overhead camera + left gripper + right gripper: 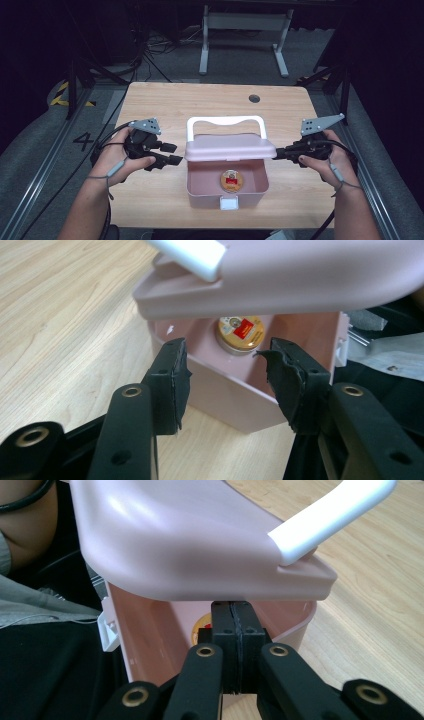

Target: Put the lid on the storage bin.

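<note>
Sitting at centre of light wooden table [165, 102], toward its near edge: pale pink plastic box [197, 186], glossy, rounded corners. Lid [230, 148] standing partly raised, white handle [225, 122] on top, white latch [229, 202] at near wall. Lying inside on box floor: small round tin [231, 180], gold with red label. Hovering just left of box, left gripper [175, 153], jaws spread, gripping nothing. Pressing under lid's right edge, right gripper [276, 152], jaws clenched together.
</note>
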{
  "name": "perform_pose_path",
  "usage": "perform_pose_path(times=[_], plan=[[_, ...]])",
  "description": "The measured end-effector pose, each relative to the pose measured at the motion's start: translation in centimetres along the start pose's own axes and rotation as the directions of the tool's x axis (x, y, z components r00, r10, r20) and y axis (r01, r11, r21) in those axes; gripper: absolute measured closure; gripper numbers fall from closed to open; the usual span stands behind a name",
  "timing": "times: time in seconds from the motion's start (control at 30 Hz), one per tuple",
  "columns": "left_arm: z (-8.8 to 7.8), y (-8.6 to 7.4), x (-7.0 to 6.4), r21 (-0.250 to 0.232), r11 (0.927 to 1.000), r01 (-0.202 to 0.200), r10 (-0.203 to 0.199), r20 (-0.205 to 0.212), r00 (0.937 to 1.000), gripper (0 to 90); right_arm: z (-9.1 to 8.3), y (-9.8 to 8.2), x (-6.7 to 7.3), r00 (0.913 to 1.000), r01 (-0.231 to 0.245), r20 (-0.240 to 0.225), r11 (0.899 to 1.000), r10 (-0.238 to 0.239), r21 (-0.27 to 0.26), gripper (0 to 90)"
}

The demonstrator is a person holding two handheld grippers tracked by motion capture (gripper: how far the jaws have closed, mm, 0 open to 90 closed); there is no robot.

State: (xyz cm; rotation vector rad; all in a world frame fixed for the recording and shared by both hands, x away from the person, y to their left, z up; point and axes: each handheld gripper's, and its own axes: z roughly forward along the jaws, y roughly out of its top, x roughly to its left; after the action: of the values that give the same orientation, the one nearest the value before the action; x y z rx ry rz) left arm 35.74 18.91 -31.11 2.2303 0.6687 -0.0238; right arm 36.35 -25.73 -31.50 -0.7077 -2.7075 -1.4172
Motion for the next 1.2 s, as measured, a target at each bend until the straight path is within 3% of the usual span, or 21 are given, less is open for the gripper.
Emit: perform_pose_path(times=[0.1, 0.23, 0.33, 0.4, 0.5, 0.57, 0.7, 0.77, 0.9, 0.97, 1.1, 1.2], plan=[[-0.1, -0.3, 0.7, -0.002, 0.9996, 0.026, -0.027, -0.011, 0.9996, 51.3, 0.1, 0.0, 0.2, 0.9999, 0.013, -0.008, 1.0, -0.012, 0.025, 89.6], [-0.3, -0.8, 2.3, -0.018, 0.997, 0.075, -0.077, -0.07, 0.9946, 49.7, 0.3, 0.0, 0.4, 0.9998, 0.015, -0.012, 0.999, -0.014, 0.047, 88.2], [-0.2, -1.2, 3.6, -0.025, 0.994, 0.107, -0.109, -0.114, 0.9875, 48.1, 0.4, 0.0, 0.6, 0.9996, 0.027, -0.013, 0.997, -0.027, 0.073, 88.1], [0.0, -1.4, 4.4, -0.048, 0.9907, 0.128, -0.134, -0.166, 0.9769, 46.8, 0.5, 0.0, 0.7, 0.9995, 0.028, -0.014, 0.996, -0.027, 0.085, 88.2], [0.2, -1.6, 4.9, -0.054, 0.9891, 0.137, -0.144, -0.165, 0.9757, 45.2, 0.5, 0.0, 0.7, 0.9994, 0.03, -0.019, 0.995, -0.028, 0.097, 88.1], [0.4, -1.8, 5.5, -0.044, 0.9914, 0.123, -0.129, -0.179, 0.9753, 44.1, 0.6, -0.1, 0.8, 0.9991, 0.036, -0.027, 0.993, -0.033, 0.116, 87.7], [0.6, -2.2, 6.4, -0.023, 0.9913, 0.13, -0.131, -0.247, 0.9599, 43.1, 1.1, -0.1, 1.2, 0.9981, 0.059, -0.027, 0.984, -0.056, 0.171, 87.0], [0.8, -2.5, 6.8, -0.028, 0.9882, 0.151, -0.153, -0.247, 0.957, 42.8, 1.1, -0.1, 1.3, 0.998, 0.061, -0.024, 0.982, -0.058, 0.178, 87.0], [0.9, -3.0, 8.0, -0.02, 0.9903, 0.137, -0.138, -0.267, 0.9537, 41.3, 1.3, -0.1, 1.5, 0.9971, 0.076, -0.025, 0.977, -0.072, 0.201, 84.3], [1.0, -3.3, 8.4, -0.021, 0.9883, 0.151, -0.151, -0.271, 0.9508, 41.1, 1.4, -0.1, 1.5, 0.9959, 0.09, -0.028, 0.973, -0.086, 0.212, 83.9], [1.3, -3.8, 9.3, -0.015, 0.9873, 0.158, -0.156, -0.265, 0.9516, 41.2, 1.7, -0.2, 1.6, 0.9939, 0.109, -0.041, 0.967, -0.102, 0.23, 82.6], [1.4, -4.1, 9.8, -0.016, 0.9855, 0.169, -0.167, -0.27, 0.9481, 41.2, 1.9, -0.2, 1.8, 0.9923, 0.123, -0.046, 0.961, -0.115, 0.249, 82.7]])
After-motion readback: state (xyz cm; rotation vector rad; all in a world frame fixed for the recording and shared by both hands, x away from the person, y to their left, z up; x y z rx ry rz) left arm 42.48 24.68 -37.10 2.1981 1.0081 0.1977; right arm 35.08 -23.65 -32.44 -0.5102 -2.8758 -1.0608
